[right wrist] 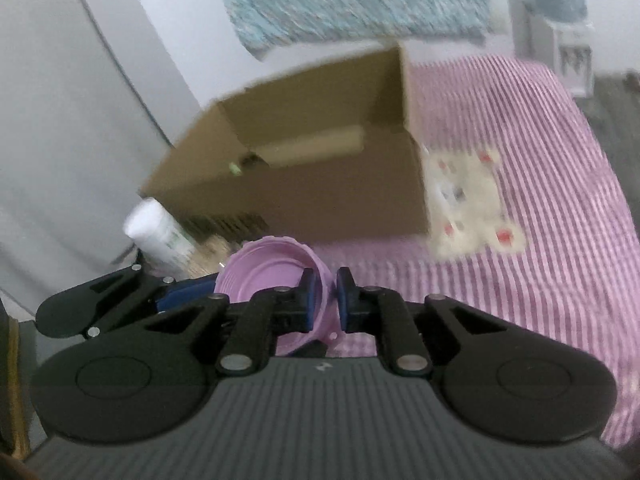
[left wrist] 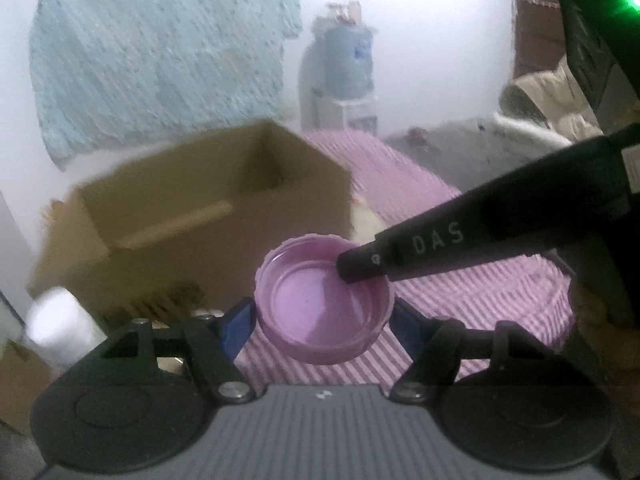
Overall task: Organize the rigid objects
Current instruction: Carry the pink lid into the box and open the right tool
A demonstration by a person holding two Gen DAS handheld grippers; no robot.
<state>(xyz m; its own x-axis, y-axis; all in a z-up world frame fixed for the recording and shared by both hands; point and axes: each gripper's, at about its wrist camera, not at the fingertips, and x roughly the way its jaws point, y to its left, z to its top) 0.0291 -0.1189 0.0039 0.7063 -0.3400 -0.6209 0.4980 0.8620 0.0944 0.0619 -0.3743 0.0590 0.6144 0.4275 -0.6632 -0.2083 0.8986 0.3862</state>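
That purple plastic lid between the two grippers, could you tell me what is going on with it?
A person is holding the round purple plastic lid with both handheld grippers at once. The left gripper spans it across its width, while the right gripper is shut on its rim wall. The lid is up off the pink striped cloth, just in front of the open brown cardboard box, where it will probably go.

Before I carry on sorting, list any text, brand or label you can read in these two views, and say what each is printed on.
"DAS": pale letters on the black finger of the right claw, seen from the left wrist view.
Small pale logo mark on the grey body of each claw: a symbol, no readable letters.
White bottle: greenish print, too blurred to read.
Cardboard box: dark printed block low on its front, unreadable.
Water jug: blue label, blurred.
Purple lid: no text visible.
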